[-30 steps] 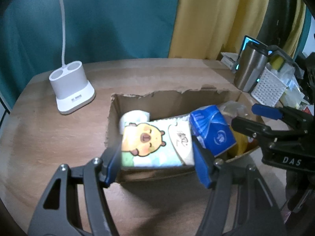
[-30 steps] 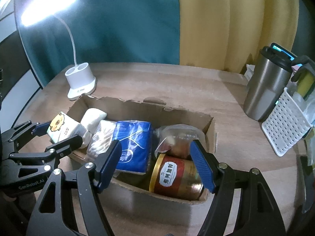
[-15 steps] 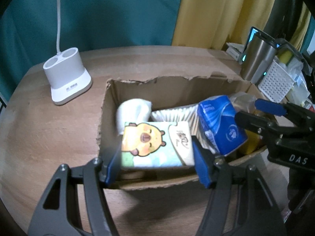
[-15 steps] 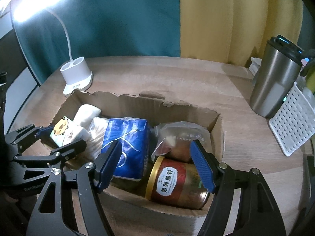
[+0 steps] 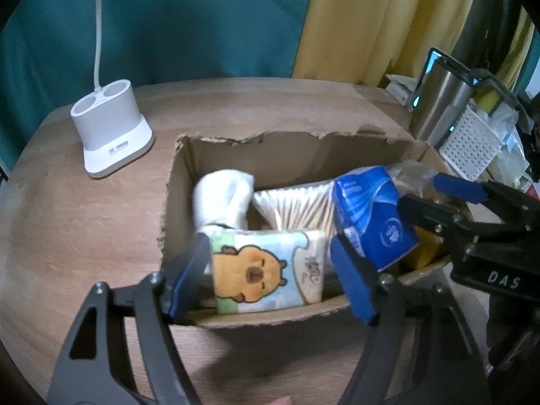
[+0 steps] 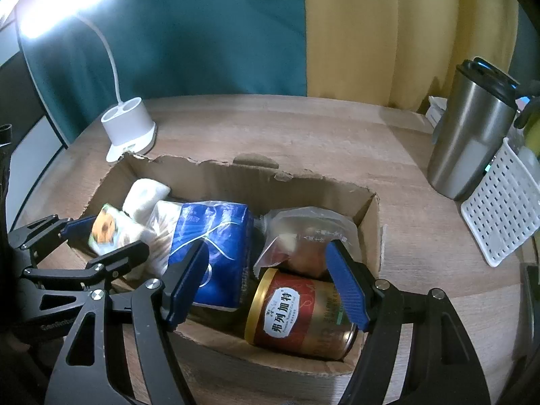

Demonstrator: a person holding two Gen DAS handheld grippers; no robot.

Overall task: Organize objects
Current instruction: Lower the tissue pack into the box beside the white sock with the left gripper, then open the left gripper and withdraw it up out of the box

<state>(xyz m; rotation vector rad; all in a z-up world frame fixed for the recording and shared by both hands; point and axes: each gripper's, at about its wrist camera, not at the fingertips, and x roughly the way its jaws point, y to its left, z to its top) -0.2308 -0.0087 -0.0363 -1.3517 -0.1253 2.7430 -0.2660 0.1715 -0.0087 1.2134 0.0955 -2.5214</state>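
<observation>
My left gripper (image 5: 270,273) has its jaws around the tissue pack (image 5: 266,271), one pad against each short end, though there looks to be a sliver of gap on the right side, so I judge the grip light or just easing off. The pack sits low in the near left corner of the box (image 5: 256,315), its cartoon face up. I expect it to be light and soft, with a slick wrapper that will dent and slide if pinched hard; the short ends, where the pads are, seem the best hold.

My right gripper (image 6: 266,281) is spread wide and holds nothing, hovering over the can (image 6: 300,315) lying on its side. That can is probably heavy, stiff and prone to roll.

Beside the pack lie a white roll (image 5: 222,199), cotton swabs (image 5: 297,207) and a blue pack (image 5: 373,217).
</observation>
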